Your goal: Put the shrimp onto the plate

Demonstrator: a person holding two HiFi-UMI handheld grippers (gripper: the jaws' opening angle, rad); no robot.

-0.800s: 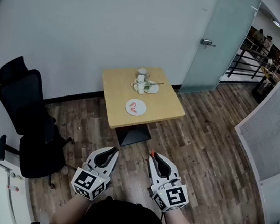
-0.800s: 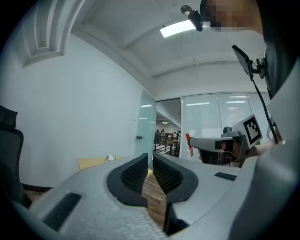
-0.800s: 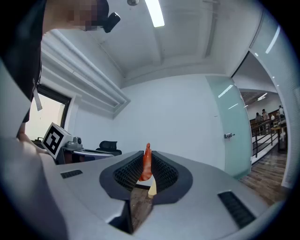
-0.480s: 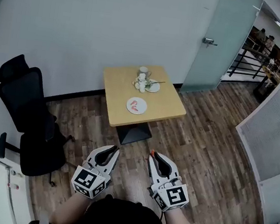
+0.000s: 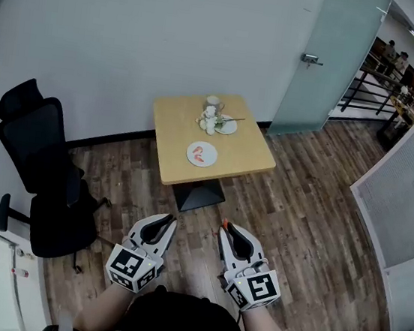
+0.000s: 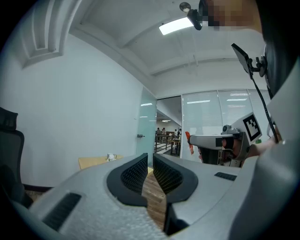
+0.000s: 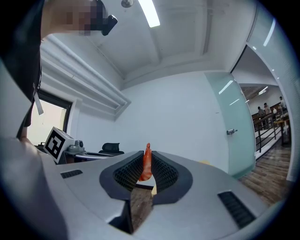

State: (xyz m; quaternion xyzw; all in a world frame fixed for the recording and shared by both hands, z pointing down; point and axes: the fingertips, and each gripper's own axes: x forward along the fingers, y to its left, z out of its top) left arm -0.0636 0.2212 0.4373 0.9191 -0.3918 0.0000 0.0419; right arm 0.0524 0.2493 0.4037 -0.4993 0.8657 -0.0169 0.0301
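Observation:
A small square wooden table stands some way ahead by the wall. On it lies a white plate with red shrimp pieces on it. My right gripper is low over the floor, well short of the table, and shut on an orange shrimp that sticks up from between its pads. My left gripper is beside it, shut with nothing in it. The left gripper view also catches the right gripper with its shrimp.
A second plate with white flowers and a cup sit at the table's far side. A black office chair stands left of the table. A glass door is at the back right, and wood flooring lies all around.
Both grippers keep the same pose. The head view has shifted slightly, so the table sits a touch higher in the picture.

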